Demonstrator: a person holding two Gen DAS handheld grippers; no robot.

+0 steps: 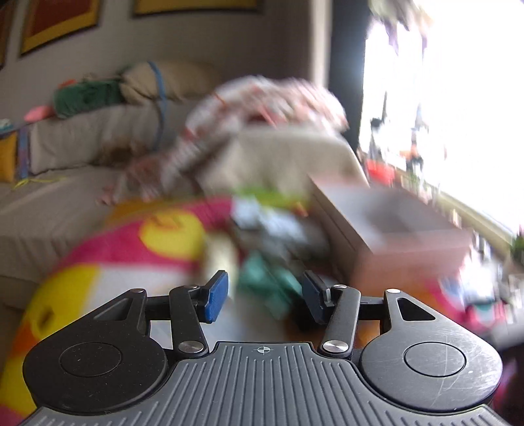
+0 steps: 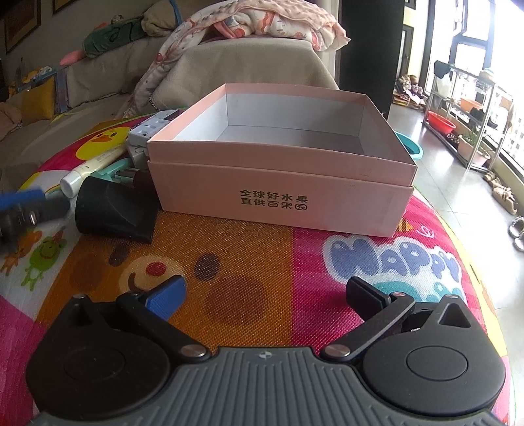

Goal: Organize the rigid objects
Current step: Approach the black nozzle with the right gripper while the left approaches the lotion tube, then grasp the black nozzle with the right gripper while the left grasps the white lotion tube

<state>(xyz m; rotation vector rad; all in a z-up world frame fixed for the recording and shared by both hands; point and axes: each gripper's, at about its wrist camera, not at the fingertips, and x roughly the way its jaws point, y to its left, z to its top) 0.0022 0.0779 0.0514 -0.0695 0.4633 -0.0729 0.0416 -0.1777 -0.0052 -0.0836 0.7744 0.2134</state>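
Our right claw hangs wide and holds nothing above the cartoon mat, facing the pink box that sits open-topped on the mat. Left of the box we see a black nozzle, a white tube and a white power strip clustered together. Our left claw, half spread, points at a blurred teal thing; whether it grips it we cannot tell.

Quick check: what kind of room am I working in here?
Most likely a home living room: a covered sofa with blankets, a children's play mat under the pink box, and framed pictures on the wall.
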